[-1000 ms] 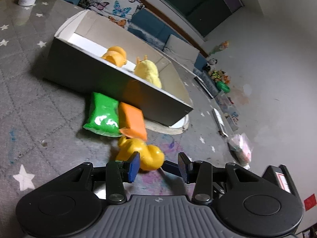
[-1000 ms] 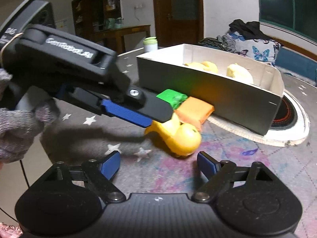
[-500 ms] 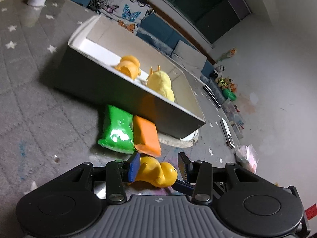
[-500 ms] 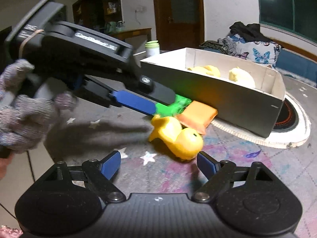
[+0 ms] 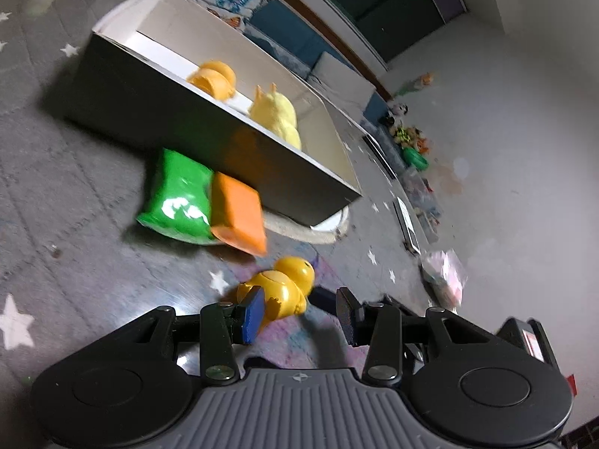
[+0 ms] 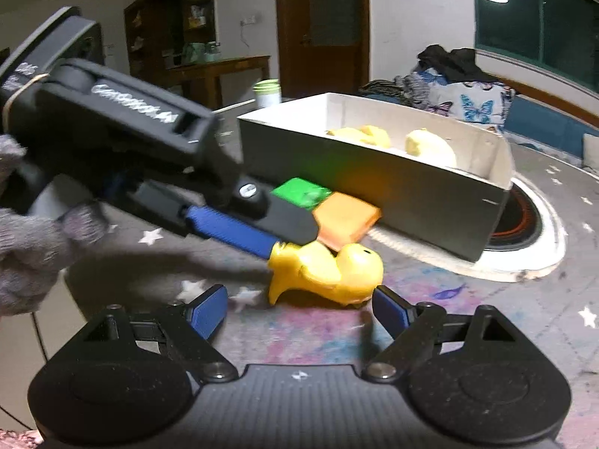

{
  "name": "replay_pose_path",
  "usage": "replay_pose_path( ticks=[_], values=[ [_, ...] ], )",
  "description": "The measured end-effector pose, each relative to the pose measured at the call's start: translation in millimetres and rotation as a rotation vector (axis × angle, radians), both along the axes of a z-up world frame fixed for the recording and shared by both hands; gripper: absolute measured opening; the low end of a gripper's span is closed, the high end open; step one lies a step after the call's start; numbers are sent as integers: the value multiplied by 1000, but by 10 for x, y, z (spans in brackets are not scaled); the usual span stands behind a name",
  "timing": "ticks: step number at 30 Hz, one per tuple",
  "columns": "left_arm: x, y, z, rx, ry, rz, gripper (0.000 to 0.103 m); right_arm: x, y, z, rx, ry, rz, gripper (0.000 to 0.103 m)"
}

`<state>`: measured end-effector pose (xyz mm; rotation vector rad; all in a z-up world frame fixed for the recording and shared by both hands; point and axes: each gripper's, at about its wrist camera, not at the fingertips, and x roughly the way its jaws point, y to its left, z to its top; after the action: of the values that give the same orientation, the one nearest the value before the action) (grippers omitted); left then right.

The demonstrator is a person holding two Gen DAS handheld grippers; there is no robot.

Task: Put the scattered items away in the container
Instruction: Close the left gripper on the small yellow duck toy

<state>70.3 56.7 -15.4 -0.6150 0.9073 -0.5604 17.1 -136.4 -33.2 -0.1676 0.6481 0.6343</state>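
A yellow toy duck [image 5: 284,290] lies on the grey star-patterned table just ahead of my left gripper [image 5: 297,320], which is open, its left finger touching the duck's tail end. In the right wrist view the duck [image 6: 337,271] lies between and just ahead of my open right gripper [image 6: 299,310], with the left gripper's blue finger [image 6: 232,230] against its tail. A green packet [image 5: 176,196] and an orange packet [image 5: 237,213] lie against the white box [image 5: 209,127]. The box holds two yellow toys [image 5: 277,116].
A white bottle with a green lid [image 6: 266,93] stands behind the box. A round white and black mat [image 6: 531,235] lies under the box's right end. The table edge and the floor with scattered toys [image 5: 411,149] lie to the right.
The left gripper has pulled back a little and the duck has rolled over, with its head now pointing away from it. The right gripper has moved closer to the duck.
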Motion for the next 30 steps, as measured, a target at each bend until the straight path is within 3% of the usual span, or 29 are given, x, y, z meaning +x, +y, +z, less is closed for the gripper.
replay_pose_path(
  ticks=[10,17,24,30],
  values=[
    [18,110,192,52,-55,23,45,78,-42,-11,-32,-46,-22,87],
    [133,-22,190,117,-73,-24,45,184,10,-54,-56,-41,-2,87],
    [221,-208,132,177,-83,-90,45,205,13,-74,-48,-34,5,74],
    [255,-319,78,227,-76,-138,45,206,4,-76,-44,-35,14,73]
  ],
)
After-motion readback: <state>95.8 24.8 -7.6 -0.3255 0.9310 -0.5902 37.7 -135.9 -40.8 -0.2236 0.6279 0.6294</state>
